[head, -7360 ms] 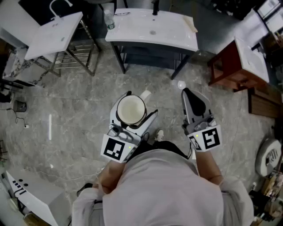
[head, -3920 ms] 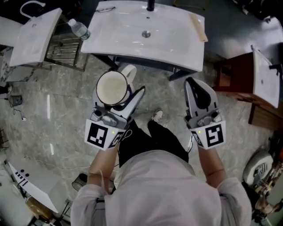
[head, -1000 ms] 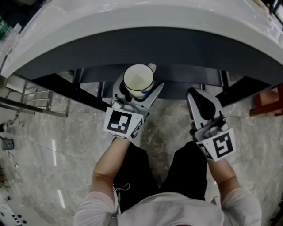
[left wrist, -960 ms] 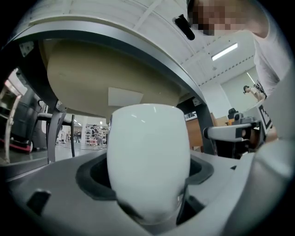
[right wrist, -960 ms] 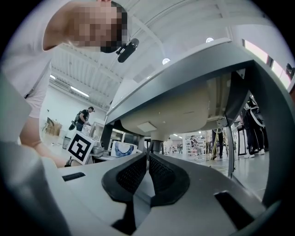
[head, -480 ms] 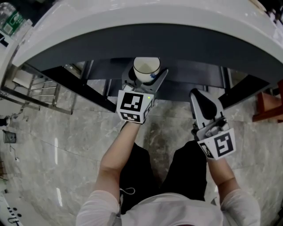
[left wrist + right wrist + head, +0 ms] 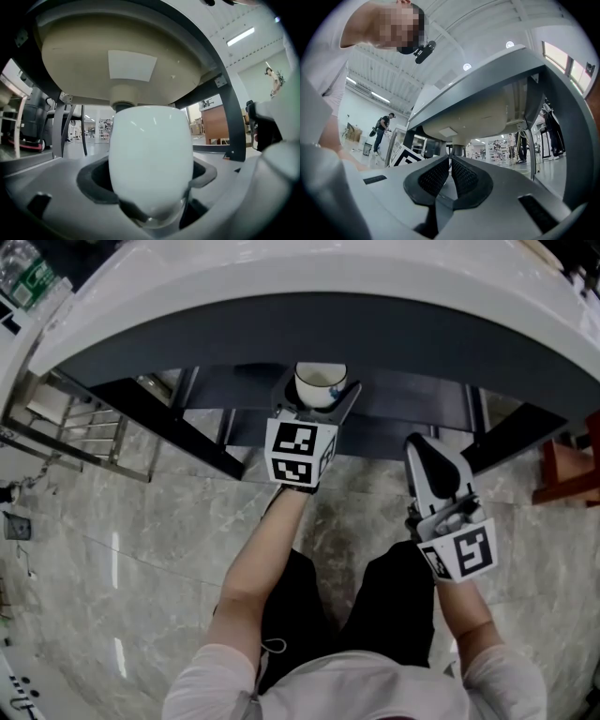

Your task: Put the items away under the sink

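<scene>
A white mug (image 7: 321,384) is held upright in my left gripper (image 7: 317,399), which is shut on it and reaches under the front edge of the white sink (image 7: 309,287). In the left gripper view the mug (image 7: 151,159) fills the space between the jaws, just below the sink's beige basin underside (image 7: 122,61) and its drain. My right gripper (image 7: 433,460) hangs lower right, short of the sink's dark apron, its jaws shut with nothing between them. In the right gripper view its ribbed pads (image 7: 439,176) meet, and the basin underside (image 7: 473,117) shows beyond.
Dark metal frame legs (image 7: 159,423) slant down at the left and another leg (image 7: 511,432) at the right. A metal rack (image 7: 56,442) stands far left, a reddish cabinet (image 7: 572,474) far right. Marble floor (image 7: 141,549) lies below. My knees (image 7: 347,596) are bent beneath me.
My left gripper has carried the mug further forward and up under the sink. The right gripper has stayed about where it was.
</scene>
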The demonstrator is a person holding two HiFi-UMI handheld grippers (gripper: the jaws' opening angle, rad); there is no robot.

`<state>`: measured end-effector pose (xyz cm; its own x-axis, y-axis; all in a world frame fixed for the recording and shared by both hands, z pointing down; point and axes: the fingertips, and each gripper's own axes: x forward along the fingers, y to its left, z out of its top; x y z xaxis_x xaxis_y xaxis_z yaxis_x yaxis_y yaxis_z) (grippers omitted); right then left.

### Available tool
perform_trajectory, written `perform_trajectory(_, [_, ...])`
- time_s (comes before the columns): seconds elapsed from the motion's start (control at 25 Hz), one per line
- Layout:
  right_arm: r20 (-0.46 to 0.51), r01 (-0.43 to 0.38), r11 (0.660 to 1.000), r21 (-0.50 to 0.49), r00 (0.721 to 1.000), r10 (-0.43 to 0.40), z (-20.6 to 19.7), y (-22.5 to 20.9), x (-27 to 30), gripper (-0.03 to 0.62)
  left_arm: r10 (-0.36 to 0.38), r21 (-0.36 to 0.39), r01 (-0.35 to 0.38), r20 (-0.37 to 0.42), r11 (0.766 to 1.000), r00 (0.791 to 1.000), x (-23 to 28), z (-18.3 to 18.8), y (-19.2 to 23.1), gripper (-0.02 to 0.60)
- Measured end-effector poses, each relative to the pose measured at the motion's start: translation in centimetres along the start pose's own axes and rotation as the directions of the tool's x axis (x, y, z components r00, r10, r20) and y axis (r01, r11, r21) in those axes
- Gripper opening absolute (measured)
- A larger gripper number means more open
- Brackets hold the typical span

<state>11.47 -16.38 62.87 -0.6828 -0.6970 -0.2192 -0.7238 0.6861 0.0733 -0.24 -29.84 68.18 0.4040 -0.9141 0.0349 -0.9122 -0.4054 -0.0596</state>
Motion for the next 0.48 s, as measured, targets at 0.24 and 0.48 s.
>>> perform_trajectory(0.24, [-0.001,-0.008,1.0,0.013,1.0,0.008,-0.6,-0.1,0.1,0.041,0.027,0.047,-0.026,-0.023,0.999,0.999,0.6,-0.8,-0.1,0.399])
perform_trajectory(0.48, [0.007,0.001,1.0,0.023,1.0,-0.001,-0.7,-0.4,0.1,0.041,0.063,0.141,-0.049,-0.096,0.989,0.993,0.9,-2.0,-0.5,0.402])
